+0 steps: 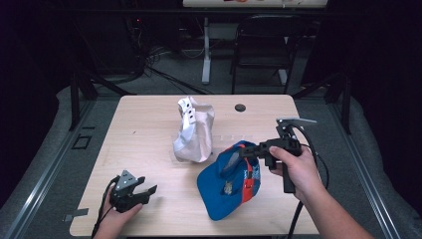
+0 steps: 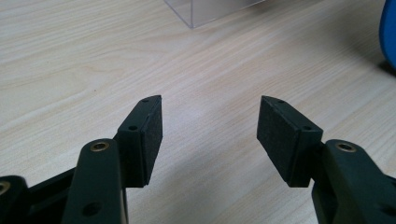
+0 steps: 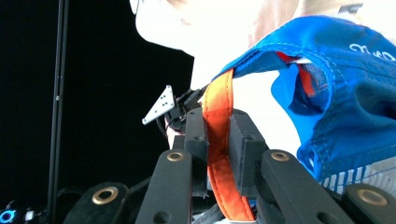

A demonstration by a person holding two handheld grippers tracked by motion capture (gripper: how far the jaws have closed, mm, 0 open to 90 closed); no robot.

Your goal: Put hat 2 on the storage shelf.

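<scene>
Left gripper [image 1: 149, 191] — black body, grey three-cornered plate on top dotted with small holes, black cable trailing from the rear. In the left gripper view its jaws are matte black bars with brass-ringed pivots; flat dark pads fixed by small recessed screws. Right gripper [image 1: 245, 152] — same black build, long handle, grey plate, thick black cable looping behind. Both forearms bare, no sleeves in the high view.
</scene>
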